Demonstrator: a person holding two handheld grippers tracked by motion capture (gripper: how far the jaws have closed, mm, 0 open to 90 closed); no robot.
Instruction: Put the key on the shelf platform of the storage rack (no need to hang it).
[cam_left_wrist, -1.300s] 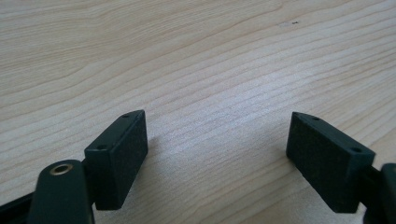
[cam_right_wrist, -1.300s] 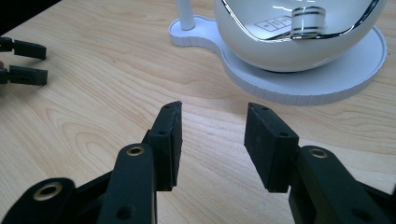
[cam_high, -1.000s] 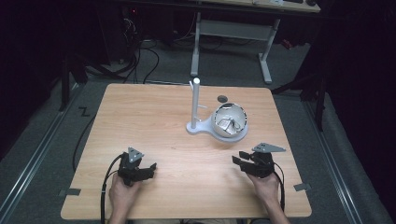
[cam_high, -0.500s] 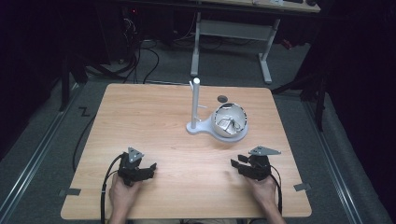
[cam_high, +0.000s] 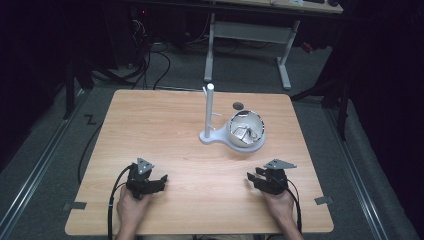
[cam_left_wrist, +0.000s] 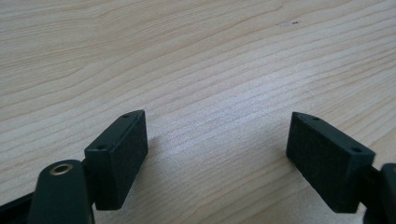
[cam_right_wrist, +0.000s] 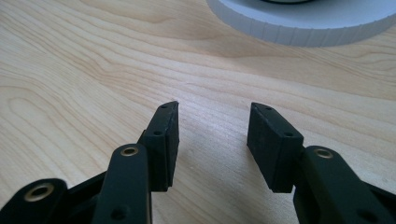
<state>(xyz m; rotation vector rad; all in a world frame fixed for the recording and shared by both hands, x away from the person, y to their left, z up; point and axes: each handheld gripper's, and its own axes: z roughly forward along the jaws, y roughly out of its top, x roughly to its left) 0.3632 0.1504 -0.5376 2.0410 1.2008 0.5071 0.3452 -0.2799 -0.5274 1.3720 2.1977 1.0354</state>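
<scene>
Resting both grippers low, ready to reach

Holding two black two-jaw grippers over the pale wooden table (cam_high: 165, 125), we wait near its front edge. Our right gripper (cam_right_wrist: 212, 135) has just been opening; its jaws stand apart with nothing between them. Our left gripper (cam_left_wrist: 217, 149) gapes wider, also empty. Ahead of the right one sits a shiny crumpled-foil bowl (cam_high: 246, 128) on a white round base with an upright post (cam_high: 209, 112). We judge a slow, level approach best, jaws kept wide.
</scene>
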